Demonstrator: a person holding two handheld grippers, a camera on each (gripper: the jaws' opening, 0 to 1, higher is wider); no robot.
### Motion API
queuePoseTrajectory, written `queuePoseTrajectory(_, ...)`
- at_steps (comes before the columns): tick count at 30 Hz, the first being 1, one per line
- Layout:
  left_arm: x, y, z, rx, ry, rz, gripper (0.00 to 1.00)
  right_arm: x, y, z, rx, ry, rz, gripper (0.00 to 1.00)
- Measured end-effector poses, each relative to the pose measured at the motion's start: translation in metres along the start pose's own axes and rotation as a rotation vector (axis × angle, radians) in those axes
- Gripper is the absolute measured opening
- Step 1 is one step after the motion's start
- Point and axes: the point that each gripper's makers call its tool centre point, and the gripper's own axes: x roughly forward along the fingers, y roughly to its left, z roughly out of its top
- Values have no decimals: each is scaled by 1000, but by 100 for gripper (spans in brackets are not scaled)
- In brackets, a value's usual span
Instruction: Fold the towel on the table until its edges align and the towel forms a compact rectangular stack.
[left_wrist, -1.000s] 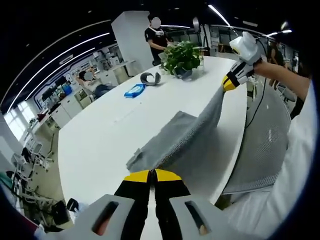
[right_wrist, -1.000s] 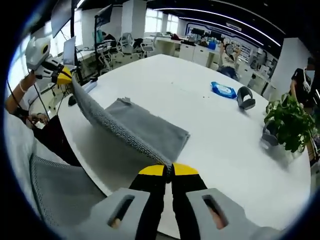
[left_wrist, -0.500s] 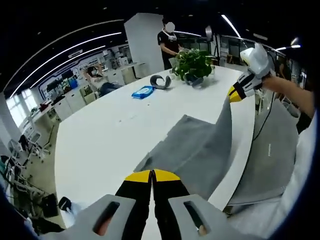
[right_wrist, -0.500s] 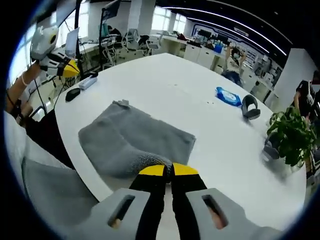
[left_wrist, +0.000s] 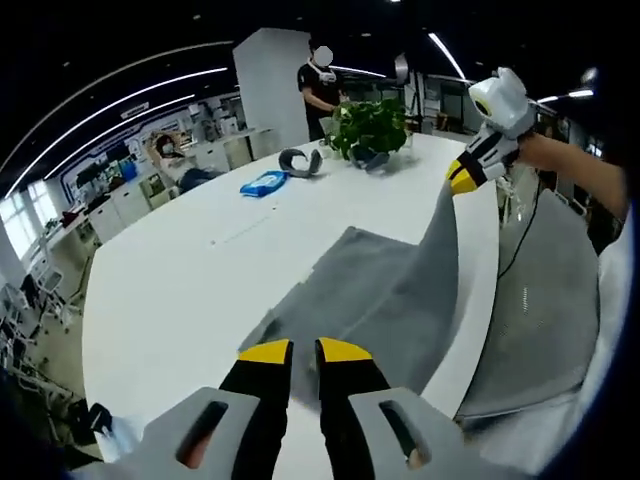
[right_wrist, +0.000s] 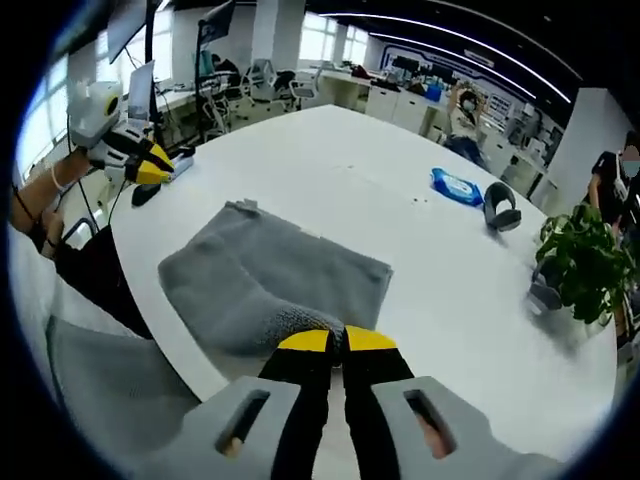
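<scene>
Left gripper view: the left tool (left_wrist: 303, 352) has its yellow-tipped jaws parted, a gap between them, with nothing in them; just past the tips lies the grey towel (left_wrist: 385, 295), spread on the white surface (left_wrist: 190, 290) near its edge. One corner of the towel rises in a taut sheet to the right tool (left_wrist: 462, 178), whose yellow tips pinch it above the surface's edge, a hand (left_wrist: 540, 150) behind it. Farther along the surface sit a blue packet (left_wrist: 264, 183), a grey curved thing (left_wrist: 300, 160) and a potted plant (left_wrist: 369, 124); a person (left_wrist: 320, 90) stands beyond the plant. A grey mesh chair back (left_wrist: 545, 300) stands beside the surface. In the right gripper view, the right tool (right_wrist: 335, 342) has its jaws pressed together on a fold of the towel (right_wrist: 270, 285), which lies doubled on the surface (right_wrist: 400, 210) with a loose upper layer humped toward the jaws. The left tool (right_wrist: 155, 168) hangs apart from the towel, over the surface's far corner, tips parted. The packet (right_wrist: 455, 186), the curved thing (right_wrist: 498, 208) and the plant (right_wrist: 580, 265) lie off to the right of this view.
</scene>
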Motion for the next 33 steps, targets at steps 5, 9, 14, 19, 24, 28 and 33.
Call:
queuePoseTrajectory(5,19,-2,-10,-13,14,-36,15,0,1,-4,5,7,-1,1)
queuePoseTrajectory(9,39,-6,-23,-58,24,-86,15,0,2,-6,10,13,-2,1)
queuePoseTrajectory(14,57,-13,-42,-86,69,-126,15,-2,2,-9,9,22,-9,1)
queuePoseTrajectory(19,74,-13,-56,-51,107,-123,15,-3,4,-12,12,27,-10,1)
queuePoseTrajectory(24,87,-11,-68,-69,146,-113,14,-5,5,-14,21,27,-11,1)
queuePoseTrajectory(28,97,-13,-72,-84,160,-111,14,-6,4,-17,28,29,-13,1)
queuePoseTrajectory(33,106,-16,-74,-102,164,-114,14,-6,4,-20,33,34,-12,1)
